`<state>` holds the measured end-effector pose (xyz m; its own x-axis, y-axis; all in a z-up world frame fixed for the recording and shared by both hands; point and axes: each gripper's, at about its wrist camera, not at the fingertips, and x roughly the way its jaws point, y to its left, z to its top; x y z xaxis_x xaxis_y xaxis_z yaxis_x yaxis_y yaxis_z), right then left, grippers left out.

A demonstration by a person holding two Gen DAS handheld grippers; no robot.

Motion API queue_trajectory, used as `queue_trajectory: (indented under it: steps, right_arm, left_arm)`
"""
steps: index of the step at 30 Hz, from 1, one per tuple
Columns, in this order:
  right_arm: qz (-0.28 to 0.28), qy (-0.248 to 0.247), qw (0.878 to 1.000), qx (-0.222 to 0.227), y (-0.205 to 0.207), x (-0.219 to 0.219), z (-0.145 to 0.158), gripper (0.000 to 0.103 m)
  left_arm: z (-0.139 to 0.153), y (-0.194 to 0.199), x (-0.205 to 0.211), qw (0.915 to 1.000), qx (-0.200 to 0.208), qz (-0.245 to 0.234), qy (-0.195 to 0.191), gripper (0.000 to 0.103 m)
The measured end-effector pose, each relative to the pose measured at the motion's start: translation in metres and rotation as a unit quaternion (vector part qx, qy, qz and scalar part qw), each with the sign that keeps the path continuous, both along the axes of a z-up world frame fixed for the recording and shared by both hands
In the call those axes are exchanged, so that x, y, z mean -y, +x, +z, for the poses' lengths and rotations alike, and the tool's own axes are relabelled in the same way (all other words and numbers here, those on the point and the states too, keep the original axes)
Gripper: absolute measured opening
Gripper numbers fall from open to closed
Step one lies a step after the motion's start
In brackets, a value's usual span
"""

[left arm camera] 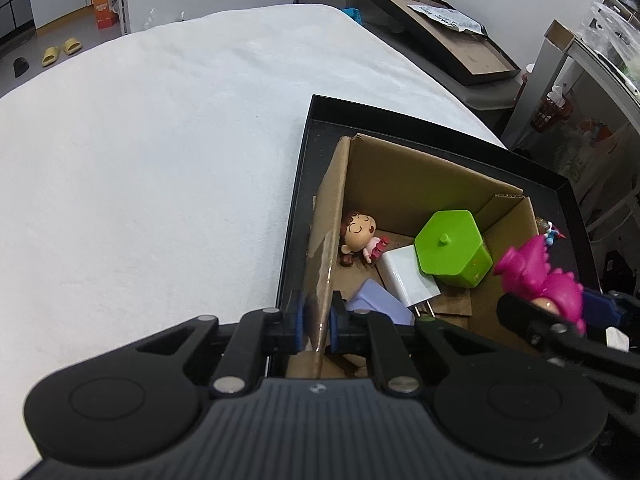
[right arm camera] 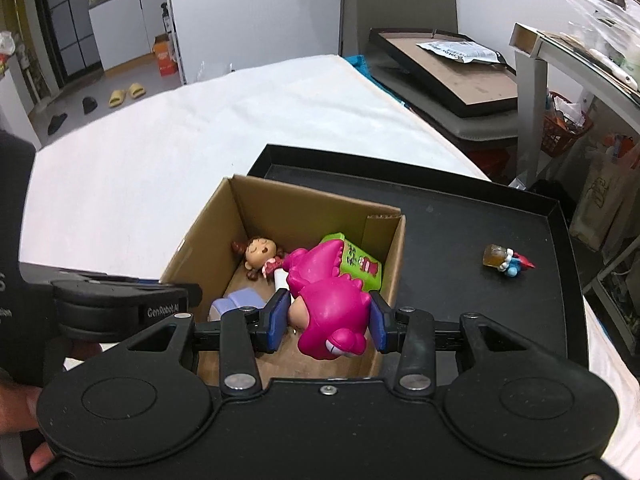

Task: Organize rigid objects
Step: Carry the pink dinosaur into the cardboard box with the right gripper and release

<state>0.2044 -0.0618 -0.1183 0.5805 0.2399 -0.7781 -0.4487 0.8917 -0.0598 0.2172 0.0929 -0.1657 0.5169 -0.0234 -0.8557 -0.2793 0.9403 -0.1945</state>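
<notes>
Right gripper [right arm camera: 329, 317] pinches one pink dinosaur toy [right arm camera: 328, 300] between its blue pads, held just above the cardboard box [right arm camera: 200, 240]; the toy hides part of the box floor and most of the white charger [right arm camera: 281, 279]. Left gripper [left arm camera: 319, 317] is closed on the box's near left wall, pads pressed to both faces of the card; its own body cuts off the box's near end. Inside the box, one each: purple block [left arm camera: 376, 302], only partly visible; white charger; doll figure [left arm camera: 360, 240]; green hexagonal container [left arm camera: 452, 248]. Box sits in one black tray [right arm camera: 500, 216] on the white worktop [left arm camera: 160, 160]. One small figurine [right arm camera: 506, 262] lies on the tray right of the box, too small to make out.
</notes>
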Motion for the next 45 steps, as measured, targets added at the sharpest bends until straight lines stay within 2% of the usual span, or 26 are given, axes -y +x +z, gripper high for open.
queue_trajectory:
  steps: [13, 32, 36, 42, 44, 45]
  right_arm:
    - [0.006, -0.045, 0.999, 0.015, -0.005, -0.007, -0.019, 0.041]
    - [0.017, 0.026, 0.999, 0.018, -0.001, 0.016, -0.016, 0.043]
    - [0.014, 0.04, 0.998, 0.035, -0.003, 0.028, -0.006, 0.046]
    - [-0.006, 0.071, 0.997, 0.04, 0.01, 0.066, 0.007, 0.048]
    - [-0.013, 0.08, 0.996, 0.036, 0.017, 0.078, 0.009, 0.048]
    - [-0.017, 0.085, 0.996, 0.034, 0.02, 0.084, 0.009, 0.048]
  left_arm:
    - [0.004, -0.002, 0.002, 1.0, 0.003, -0.008, 0.003, 0.013]
    - [0.008, 0.003, 0.019, 0.9986, -0.01, -0.006, 0.051, 0.015]
    - [0.01, 0.004, 0.024, 0.9981, -0.018, -0.011, 0.058, 0.016]
    - [0.014, 0.008, 0.03, 0.9975, -0.027, -0.009, 0.065, 0.029]
    - [0.016, 0.009, 0.033, 0.997, -0.028, -0.009, 0.072, 0.04]
    - [0.017, 0.01, 0.035, 0.9965, -0.028, -0.01, 0.078, 0.043]
